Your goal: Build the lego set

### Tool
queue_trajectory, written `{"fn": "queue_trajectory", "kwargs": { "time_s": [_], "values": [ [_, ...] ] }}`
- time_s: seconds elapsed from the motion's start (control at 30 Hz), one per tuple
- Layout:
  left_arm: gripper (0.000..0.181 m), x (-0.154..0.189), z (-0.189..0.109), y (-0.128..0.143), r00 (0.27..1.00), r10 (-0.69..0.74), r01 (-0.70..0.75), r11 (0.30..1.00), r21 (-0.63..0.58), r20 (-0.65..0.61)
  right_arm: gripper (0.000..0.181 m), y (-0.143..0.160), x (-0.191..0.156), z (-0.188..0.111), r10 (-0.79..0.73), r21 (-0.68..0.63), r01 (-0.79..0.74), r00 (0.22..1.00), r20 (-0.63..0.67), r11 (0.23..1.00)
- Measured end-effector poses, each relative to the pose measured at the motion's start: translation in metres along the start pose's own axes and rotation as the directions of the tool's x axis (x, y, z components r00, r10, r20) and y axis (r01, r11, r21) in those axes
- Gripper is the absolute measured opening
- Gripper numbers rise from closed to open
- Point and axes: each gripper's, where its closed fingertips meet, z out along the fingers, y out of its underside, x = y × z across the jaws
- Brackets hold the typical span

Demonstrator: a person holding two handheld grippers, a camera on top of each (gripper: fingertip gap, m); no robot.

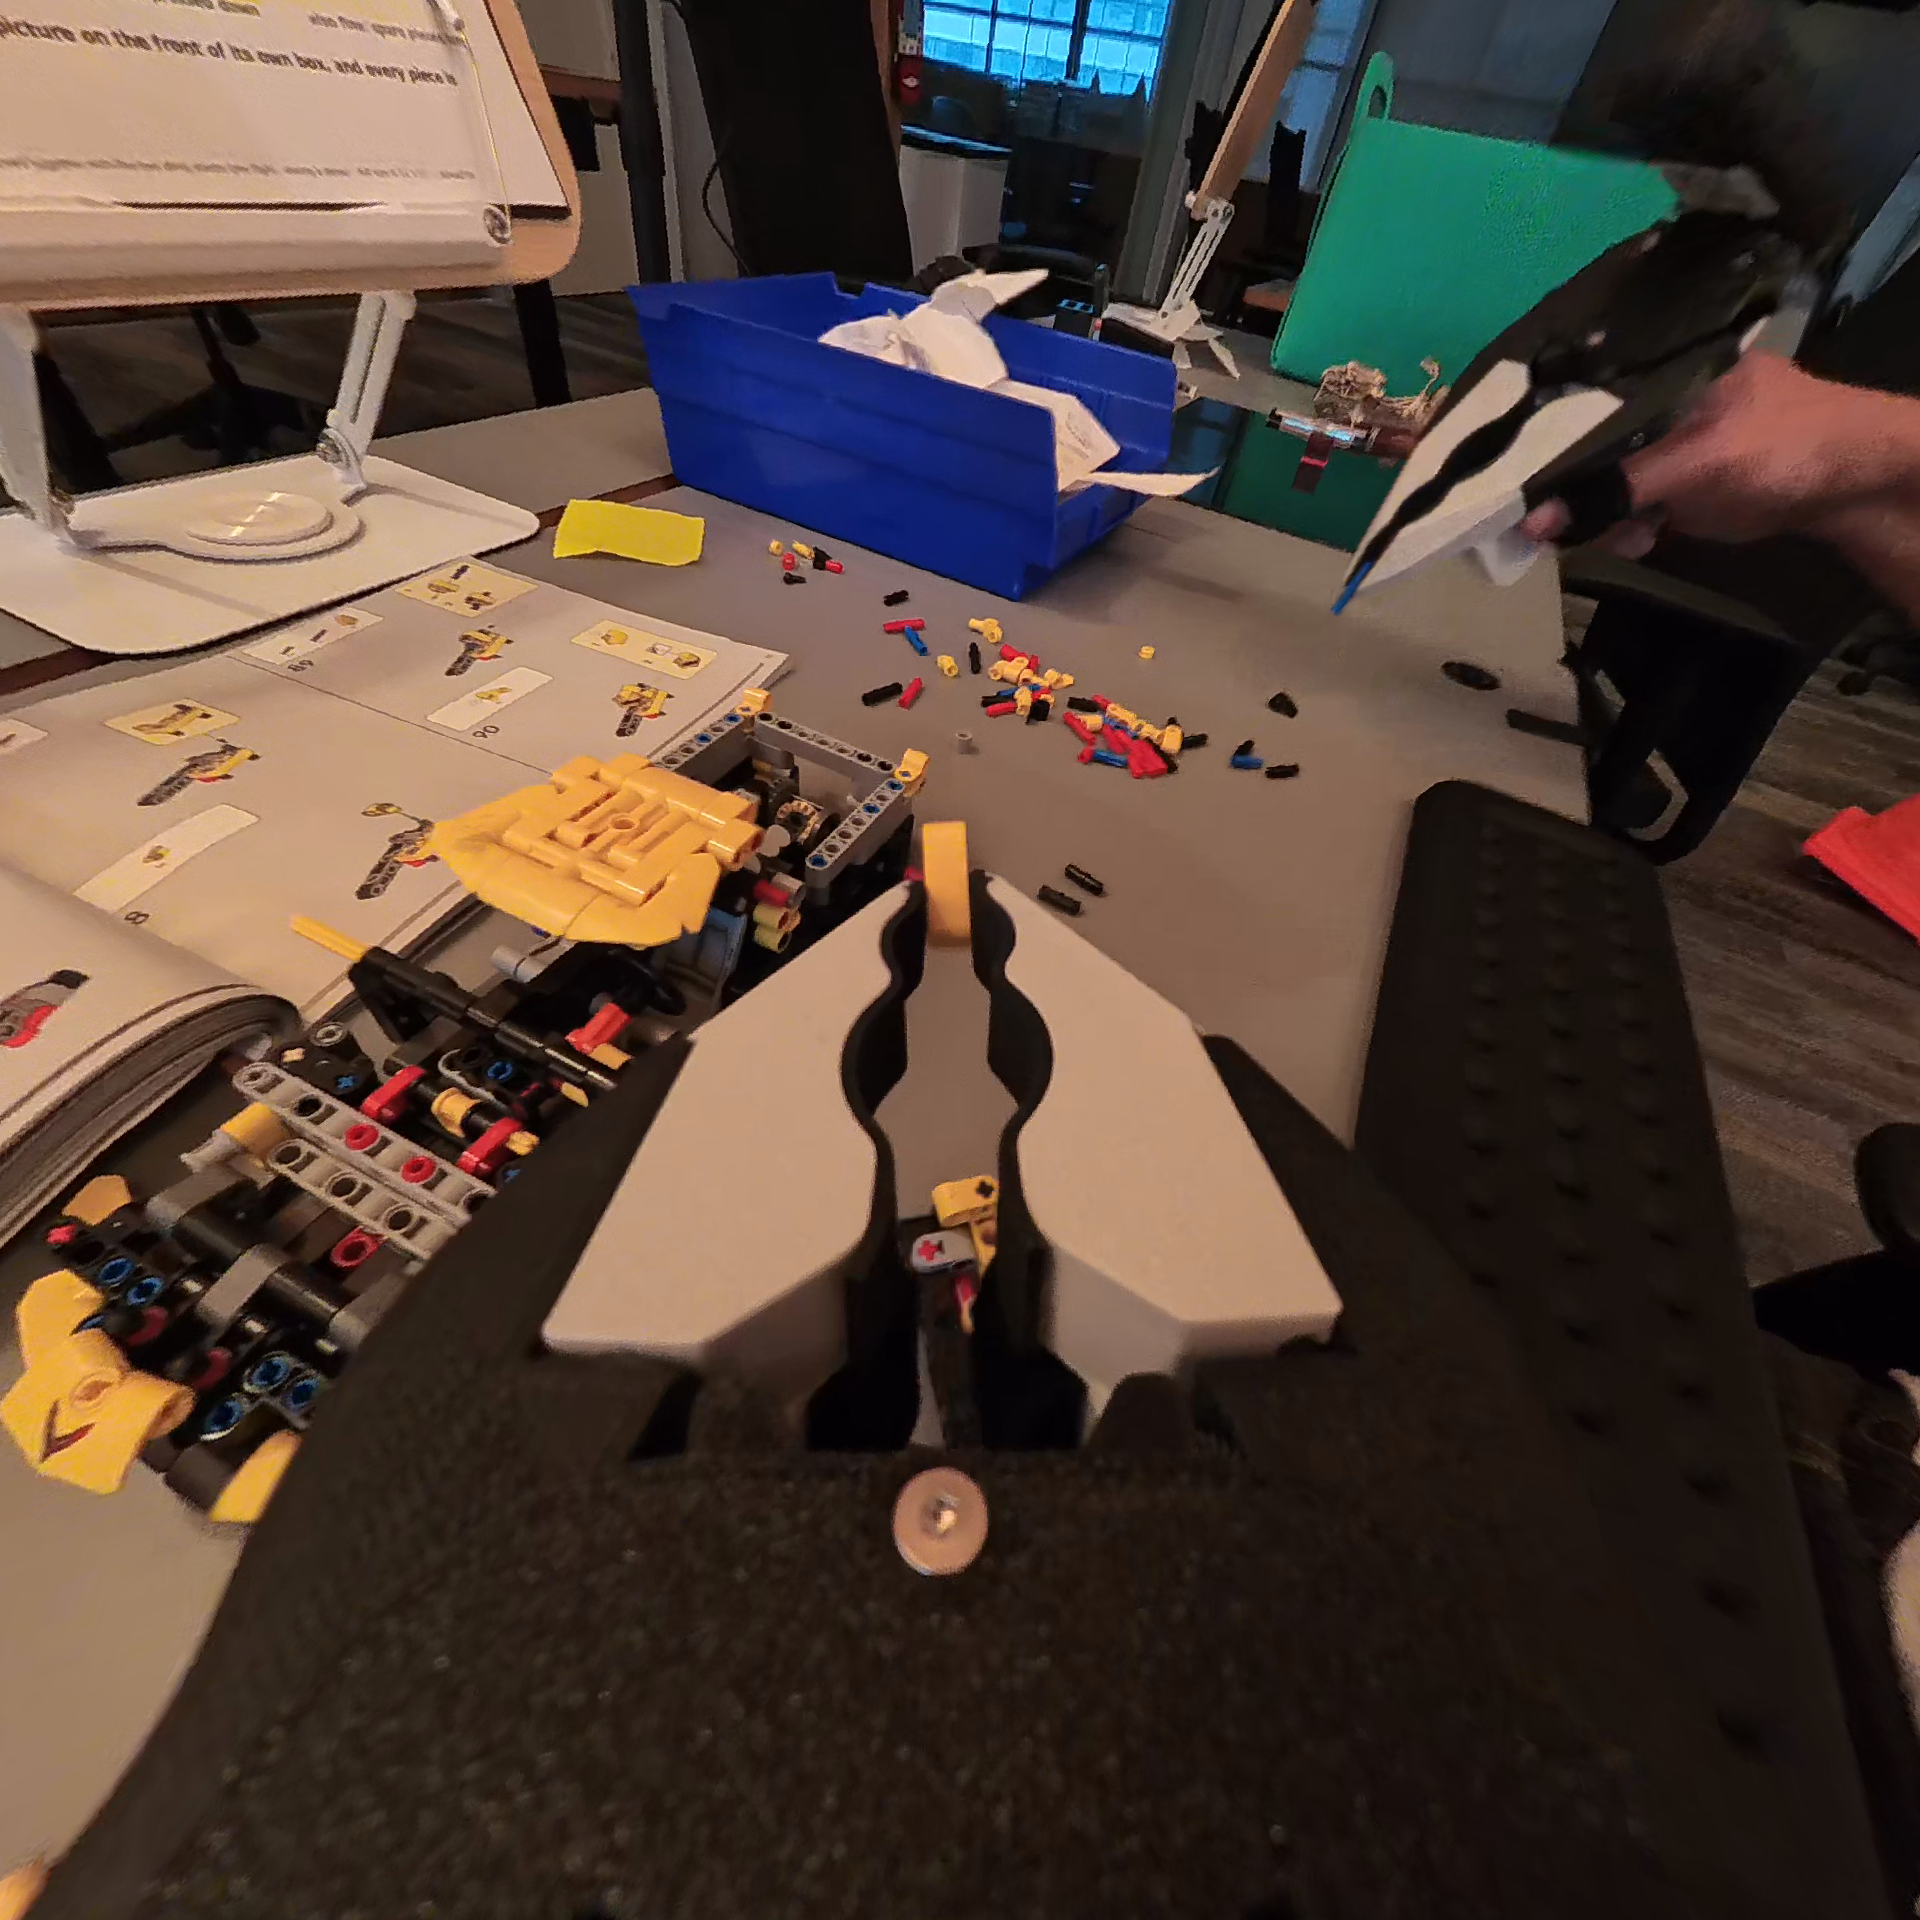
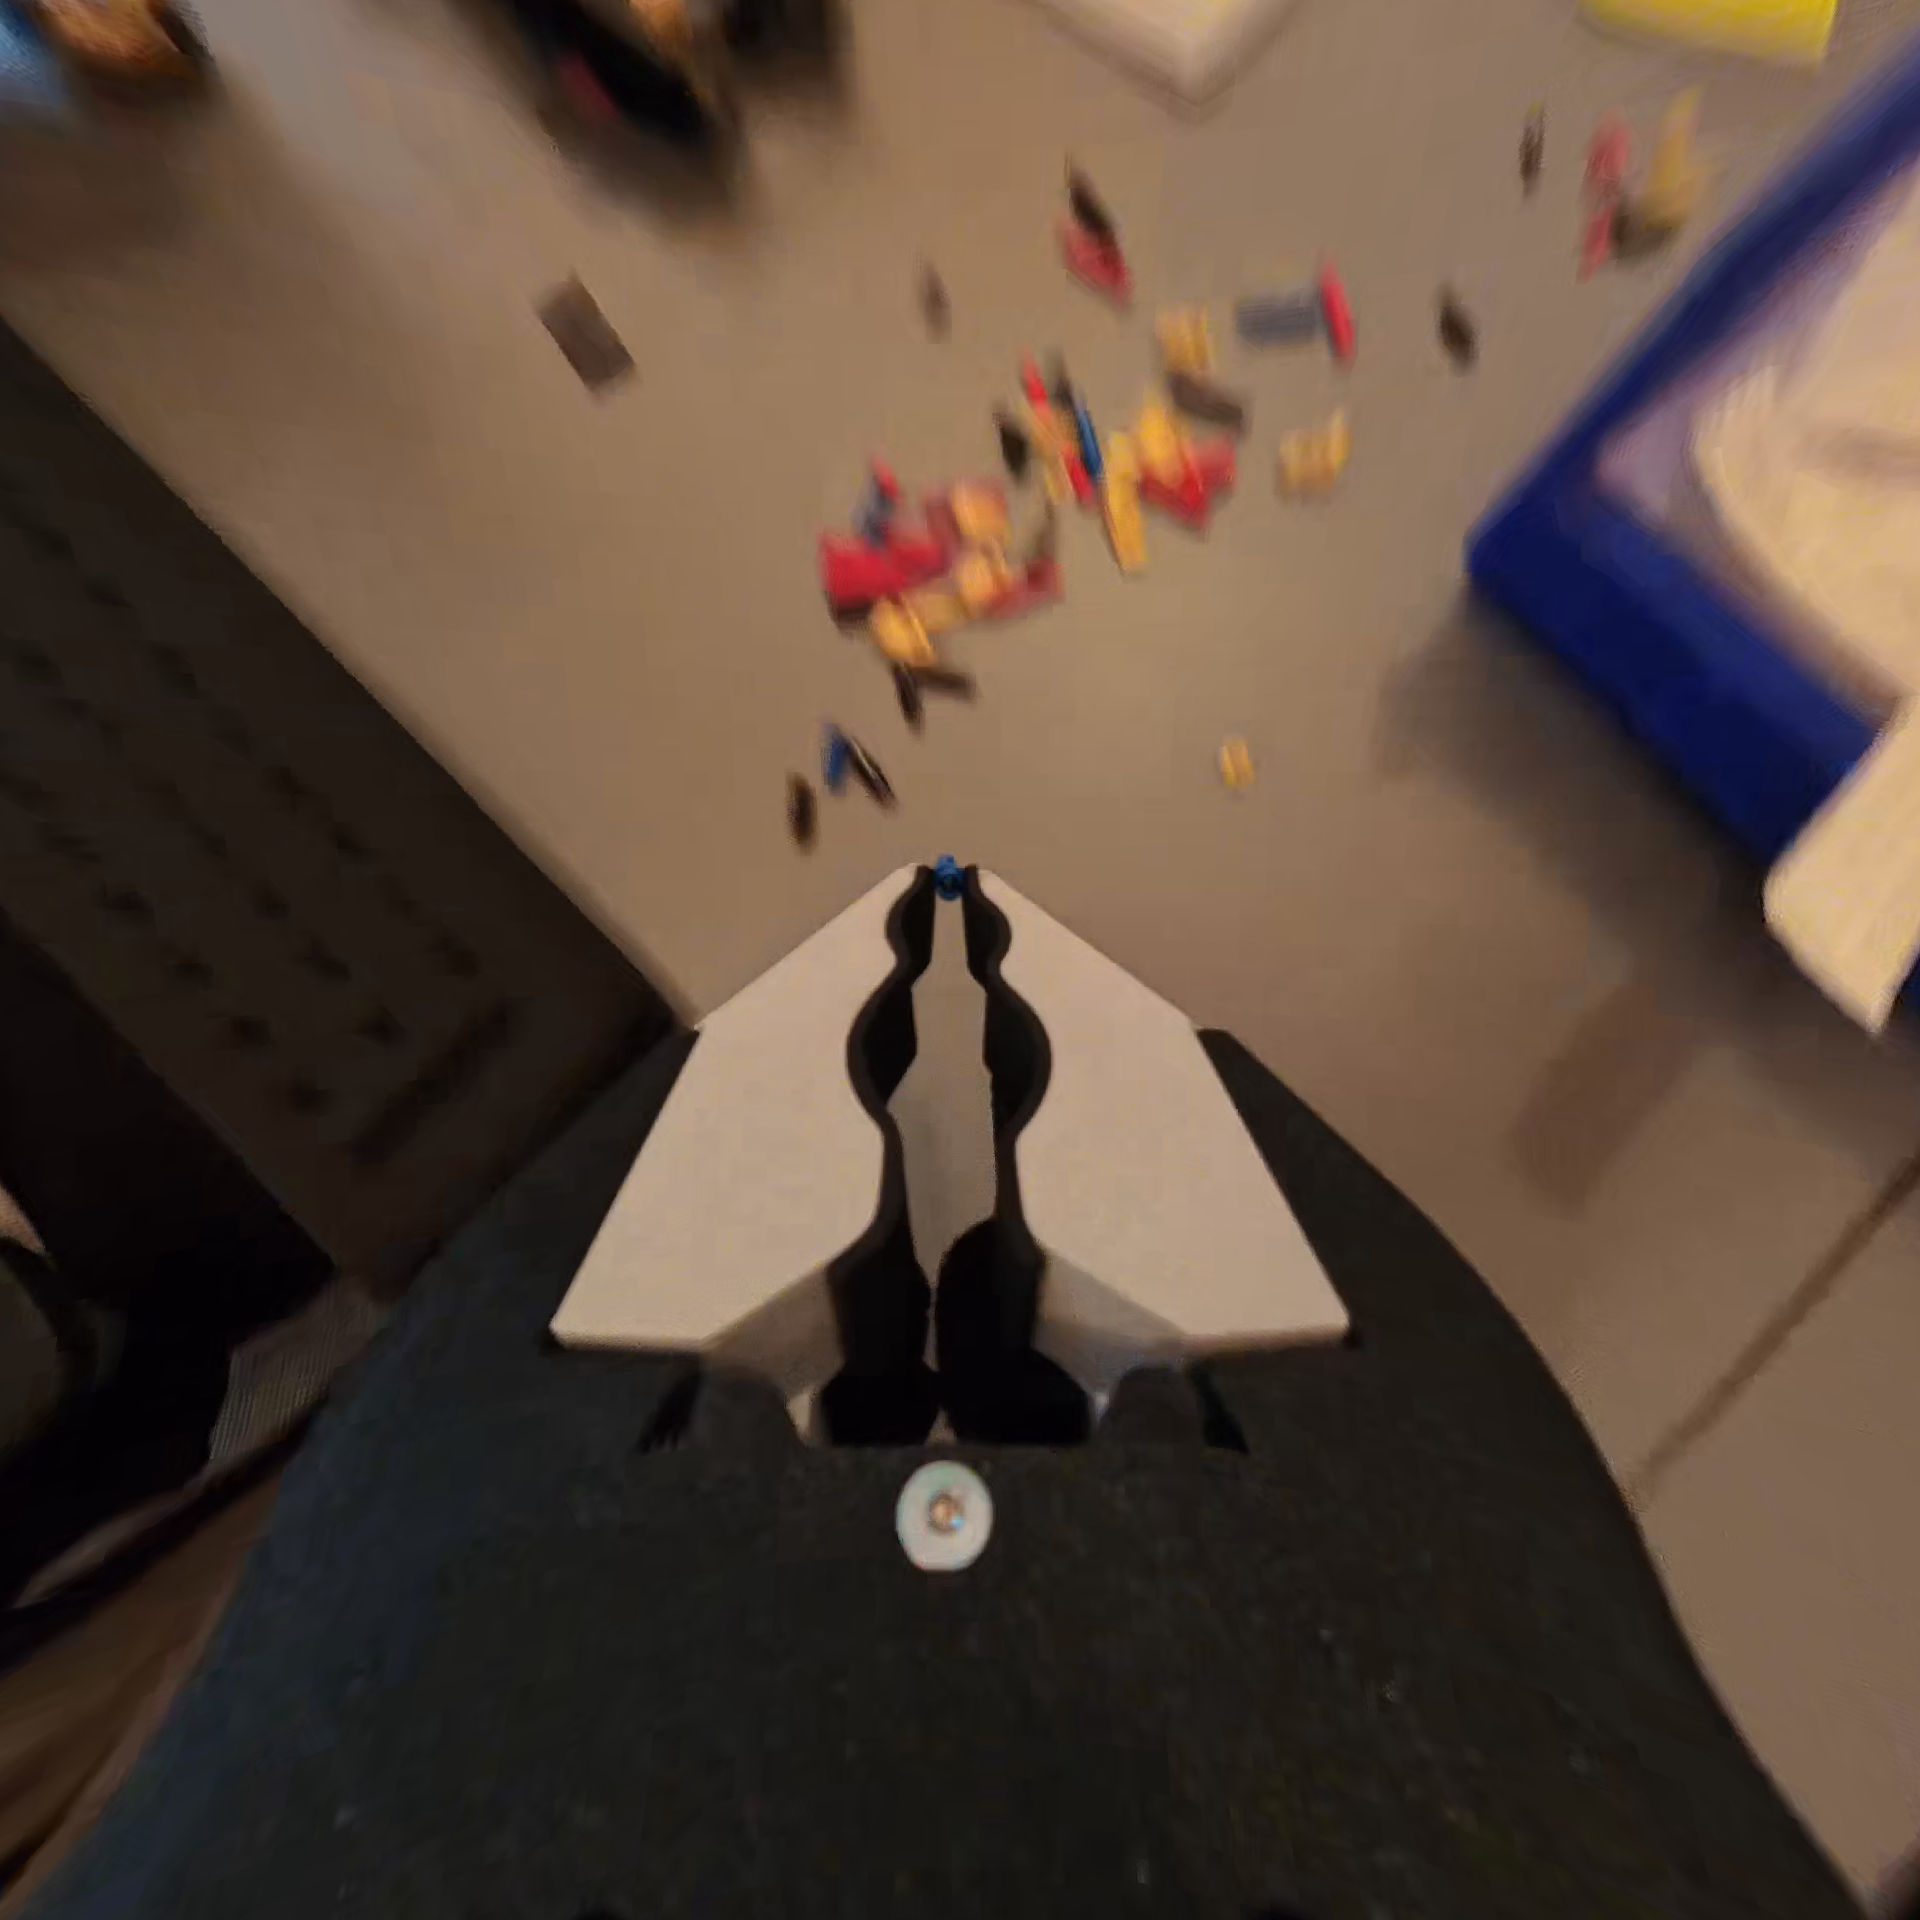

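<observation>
My left gripper point(image 1: 948, 896) is shut on a yellow curved Lego piece point(image 1: 944, 881) that stands up between its pads, beside the partly built yellow, grey and black Lego model point(image 1: 582, 997). My right gripper point(image 2: 945, 878) is shut on a small blue pin point(image 2: 947, 879), held above the table. The left wrist view shows the right gripper point(image 1: 1351, 592) raised at the right, a person's hand on it, with the blue pin point(image 1: 1344, 595) sticking out of its tips. A pile of loose red, yellow, blue and black pins point(image 1: 1081, 717) lies on the grey table point(image 1: 1226, 914); it also shows blurred in the right wrist view point(image 2: 1039, 520).
An open instruction booklet point(image 1: 260, 790) lies left of the model. A blue bin point(image 1: 894, 426) with crumpled paper stands at the back, also in the right wrist view point(image 2: 1683, 623). A white stand point(image 1: 239, 540) holds a page at the far left. A black chair back point(image 1: 1538, 1143) is at the right. Tip to tip, the grippers are about 30 cm apart.
</observation>
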Motion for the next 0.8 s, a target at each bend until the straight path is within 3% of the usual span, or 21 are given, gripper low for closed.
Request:
{"fn": "queue_trajectory", "kwargs": {
  "time_s": [0.1, 0.2, 0.33, 0.53, 0.8],
  "values": [
    [0.008, 0.003, -0.001, -0.006, 0.994, -0.094, 0.097, 0.995, 0.039, -0.057, 0.004, -0.07, -0.048, 0.01, -0.095, 0.214, 0.091, 0.995, 0.007, 0.973],
    [0.008, 0.006, -0.007, -0.021, 0.96, -0.231, 0.25, 0.962, 0.111, -0.158, 0.004, -0.145, -0.116, 0.031, -0.149, 0.456, 0.116, 0.988, 0.037, 0.882],
    [0.008, -0.003, -0.016, -0.031, 0.884, -0.395, 0.439, 0.884, 0.158, -0.25, 0.004, -0.207, -0.185, 0.072, -0.19, 0.597, 0.207, 0.977, -0.092, 0.775],
    [0.007, -0.014, -0.02, -0.031, 0.799, -0.517, 0.578, 0.801, 0.154, -0.306, 0.004, -0.236, -0.204, 0.104, -0.171, 0.534, 0.299, 0.946, -0.275, 0.791],
    [0.007, -0.013, -0.015, -0.023, 0.835, -0.492, 0.531, 0.838, 0.125, -0.246, 0.004, -0.236, -0.204, 0.121, -0.194, 0.449, 0.33, 0.927, -0.322, 0.83]
  ]
}}
